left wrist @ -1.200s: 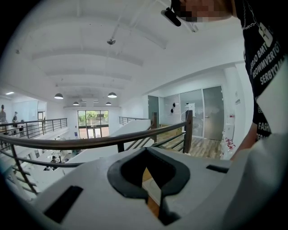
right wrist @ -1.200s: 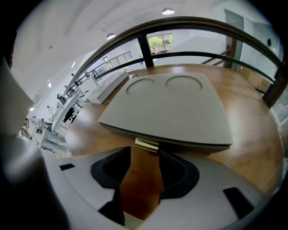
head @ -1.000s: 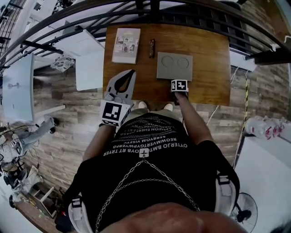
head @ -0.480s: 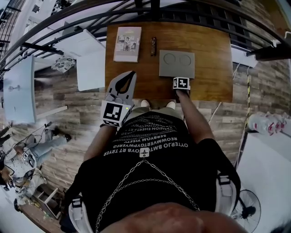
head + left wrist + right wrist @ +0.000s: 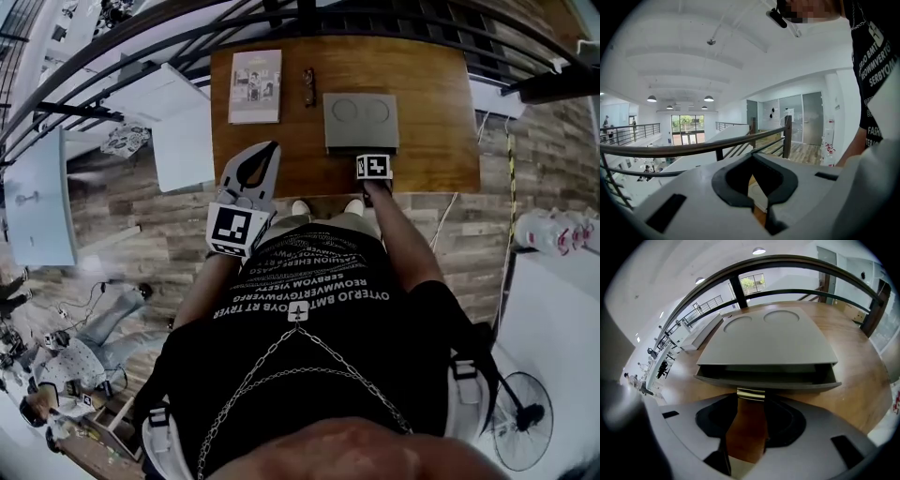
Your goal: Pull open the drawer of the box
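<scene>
A flat grey box (image 5: 361, 120) with two round marks on its lid lies on the wooden table (image 5: 431, 141). In the right gripper view its drawer (image 5: 768, 380) stands a little way out under the lid (image 5: 768, 341), with a dark gap behind the front panel. My right gripper (image 5: 368, 155) is at the box's near edge. There my right gripper (image 5: 749, 399) is shut on the drawer's small brass handle (image 5: 751, 393). My left gripper (image 5: 270, 147) hovers over the table's near left edge, away from the box. In its own view the left gripper (image 5: 759, 206) is shut and holds nothing.
A booklet (image 5: 255, 86) lies at the table's far left, and a small dark object (image 5: 307, 86) sits between it and the box. A dark railing (image 5: 281, 19) runs behind the table. A white desk (image 5: 178, 122) stands to the left. My shoes (image 5: 323, 206) are at the table's near edge.
The right gripper has closed on the brass handle and the drawer front has come slightly out of the box. The left gripper has stayed in place.
</scene>
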